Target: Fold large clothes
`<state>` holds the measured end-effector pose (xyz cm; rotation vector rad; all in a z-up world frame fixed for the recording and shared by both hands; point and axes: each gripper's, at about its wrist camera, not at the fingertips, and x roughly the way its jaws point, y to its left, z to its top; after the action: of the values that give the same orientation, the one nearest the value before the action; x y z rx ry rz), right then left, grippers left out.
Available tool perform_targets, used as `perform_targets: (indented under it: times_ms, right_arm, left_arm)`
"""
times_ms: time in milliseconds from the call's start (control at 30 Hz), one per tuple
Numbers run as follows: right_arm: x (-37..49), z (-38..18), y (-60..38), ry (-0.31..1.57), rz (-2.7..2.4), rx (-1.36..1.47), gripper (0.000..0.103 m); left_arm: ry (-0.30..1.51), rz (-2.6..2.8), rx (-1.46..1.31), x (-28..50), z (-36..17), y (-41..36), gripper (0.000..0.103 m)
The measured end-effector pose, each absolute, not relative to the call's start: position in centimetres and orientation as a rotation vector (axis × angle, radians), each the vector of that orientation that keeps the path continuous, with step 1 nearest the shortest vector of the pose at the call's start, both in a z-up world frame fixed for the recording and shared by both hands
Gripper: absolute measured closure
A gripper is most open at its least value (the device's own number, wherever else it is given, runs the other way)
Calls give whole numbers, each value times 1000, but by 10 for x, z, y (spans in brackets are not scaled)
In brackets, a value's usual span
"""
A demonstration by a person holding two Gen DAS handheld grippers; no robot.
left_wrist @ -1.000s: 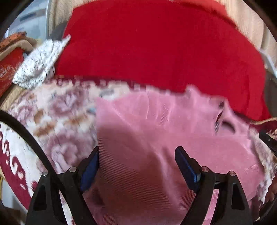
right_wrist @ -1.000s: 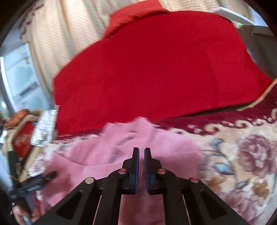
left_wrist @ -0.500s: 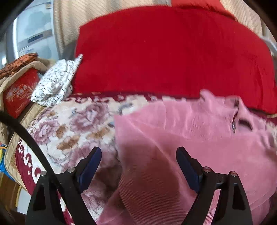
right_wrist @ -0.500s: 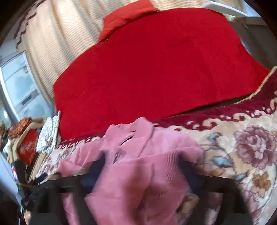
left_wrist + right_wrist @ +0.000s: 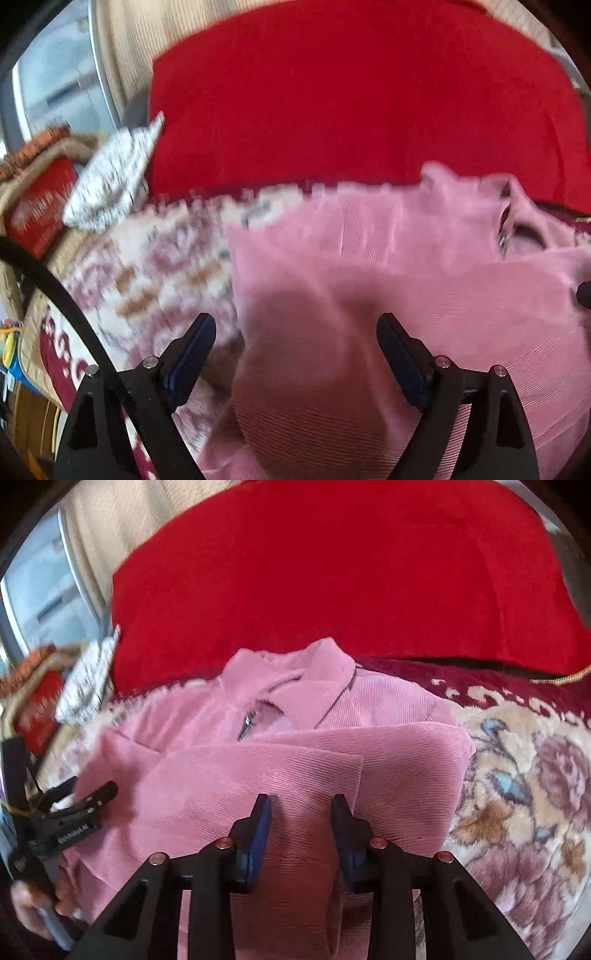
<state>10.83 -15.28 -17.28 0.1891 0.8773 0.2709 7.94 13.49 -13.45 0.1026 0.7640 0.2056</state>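
Note:
A pink corduroy garment [image 5: 406, 258] with a collar and zip lies folded on a floral blanket; in the right wrist view its collar end [image 5: 295, 760] points away from me. My left gripper [image 5: 295, 332] hangs open and wide over the garment's left edge, gripping nothing. The same gripper [image 5: 85, 805] shows at the garment's left side in the right wrist view, held by a hand [image 5: 33, 904]. My right gripper [image 5: 301, 812] hovers low over the near folded layer. Its jaws are closing, with pink cloth in the gap and the pads not visibly pressing on it.
A big red cushion [image 5: 351, 92] stands behind the garment. The floral blanket [image 5: 517, 775] spreads to the right and left [image 5: 155, 258]. At the left lie a white patterned bundle [image 5: 110, 184] and a red box [image 5: 37, 210] by a window [image 5: 55, 81].
The right gripper's jaws went from shut to wide apart, then narrowed again, and it dropped closer to the garment. The left gripper stayed open and its view shifted slightly.

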Motion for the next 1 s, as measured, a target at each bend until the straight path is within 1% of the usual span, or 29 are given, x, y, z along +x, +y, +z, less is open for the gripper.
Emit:
perform_targets:
  times_ms: [100,167,267,333,433,533,667,767,833,867,933,1000]
  right_arm:
    - [98,-157,-155,776,312,200,67]
    - [92,-150,-154,746,329,195,67]
    - [101,-162,-143,813,325,177,67]
    - [110,-179,-140,906,310,163,67]
    - [110,-178,-139,901,301,148,65]
    - [107,-173,-145,880,315,204,64]
    - [101,-164,-148,814,348,226,64]
    - [100,-163,-139,812,360,214,64]
    - [104,-171,-134,858,347,193,64]
    - [107,-178,-131,896,333,176,64]
    - [108,-180,-129,890,325,154,64]
    - [108,-179,-127,893,326,145,65]
  left_arm:
    - [714,164,91,75,-126,128,14]
    - [742,149,106,80,-130,122,14]
    - [858,123,115,95,-149,116,14]
    - [919,145,182,101,-162,108,14]
    - [902,157,294,100,-166,95,13]
    - [886,140,246,96,-158,101,13]
    - [799,170,133,89,-137,123,13]
    - [778,254,167,90,-135,125,13]
    - [807,304,190,95,-143,130,13]
    - [849,308,191,99,-151,133,13]
    - [966,281,176,108,-172,137,13]
    - [950,281,152,107,-172,138,12]
